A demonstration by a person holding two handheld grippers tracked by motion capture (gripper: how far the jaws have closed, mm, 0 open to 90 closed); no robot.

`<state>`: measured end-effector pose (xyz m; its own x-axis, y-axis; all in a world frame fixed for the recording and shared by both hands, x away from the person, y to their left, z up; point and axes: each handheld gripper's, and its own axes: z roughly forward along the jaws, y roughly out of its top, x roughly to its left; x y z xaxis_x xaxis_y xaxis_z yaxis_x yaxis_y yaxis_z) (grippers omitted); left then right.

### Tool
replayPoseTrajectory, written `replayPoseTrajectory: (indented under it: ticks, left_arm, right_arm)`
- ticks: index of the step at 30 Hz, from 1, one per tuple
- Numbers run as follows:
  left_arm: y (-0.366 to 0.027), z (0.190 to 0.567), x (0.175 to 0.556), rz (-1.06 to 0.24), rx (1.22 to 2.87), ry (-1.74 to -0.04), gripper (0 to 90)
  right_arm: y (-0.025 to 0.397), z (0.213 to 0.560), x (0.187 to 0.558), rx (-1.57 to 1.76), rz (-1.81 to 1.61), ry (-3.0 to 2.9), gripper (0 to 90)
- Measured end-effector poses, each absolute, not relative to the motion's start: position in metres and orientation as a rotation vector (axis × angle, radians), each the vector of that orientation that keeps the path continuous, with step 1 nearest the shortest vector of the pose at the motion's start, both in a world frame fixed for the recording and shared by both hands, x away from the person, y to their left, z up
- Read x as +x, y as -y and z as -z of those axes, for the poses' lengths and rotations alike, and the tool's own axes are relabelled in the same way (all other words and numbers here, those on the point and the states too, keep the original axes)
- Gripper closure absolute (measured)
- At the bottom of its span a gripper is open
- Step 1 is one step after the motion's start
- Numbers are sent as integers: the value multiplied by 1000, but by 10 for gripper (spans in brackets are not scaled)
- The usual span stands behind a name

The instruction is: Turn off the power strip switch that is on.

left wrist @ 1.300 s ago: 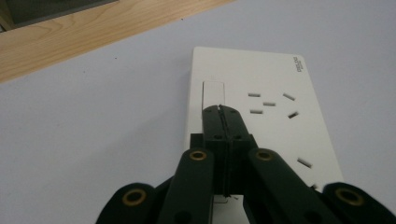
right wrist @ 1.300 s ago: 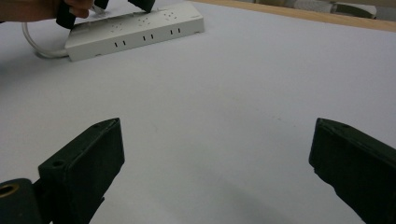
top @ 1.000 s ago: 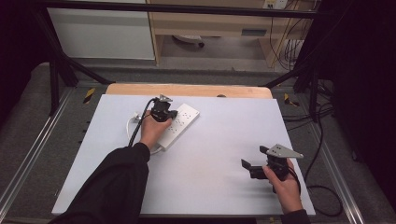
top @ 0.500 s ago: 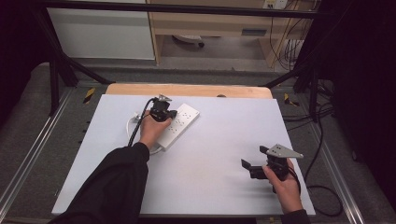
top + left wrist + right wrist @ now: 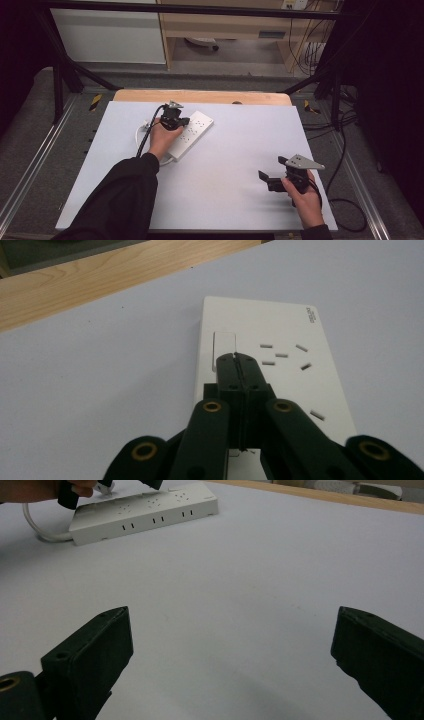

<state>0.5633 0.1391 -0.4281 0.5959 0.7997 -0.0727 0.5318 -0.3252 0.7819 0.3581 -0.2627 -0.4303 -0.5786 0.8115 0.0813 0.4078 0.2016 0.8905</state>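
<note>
A white power strip (image 5: 194, 133) lies at the back left of the white table top (image 5: 235, 150), its white cord (image 5: 140, 134) curling off to the left. My left gripper (image 5: 181, 121) is over the strip with its jaws shut and nothing between them. In the left gripper view the closed tips (image 5: 235, 358) sit at the near edge of the strip's rocker switch (image 5: 225, 340); the strip's socket slots (image 5: 282, 356) lie just to the right. My right gripper (image 5: 270, 167) hovers low near the front right, open wide and empty (image 5: 230, 655), facing the power strip (image 5: 145, 512) across bare table.
A wooden strip (image 5: 200, 96) runs along the table's far edge. Black frame bars and cables (image 5: 345, 125) flank the table on the right. A white cabinet (image 5: 107, 35) and a wooden shelf unit (image 5: 225, 25) stand beyond the table.
</note>
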Motion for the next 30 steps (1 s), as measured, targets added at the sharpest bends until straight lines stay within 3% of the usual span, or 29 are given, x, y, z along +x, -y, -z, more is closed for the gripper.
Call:
replayPoseTrajectory:
  ticks: [16, 30]
  left_arm:
    - [-145, 425, 558, -433, 1985, -1056, 893]
    - [-147, 419, 556, -473, 1956, -1061, 718]
  right_arm:
    - [262, 430, 358, 1135, -1338, -2077, 37]
    - [262, 430, 358, 1135, -1338, -2075, 37]
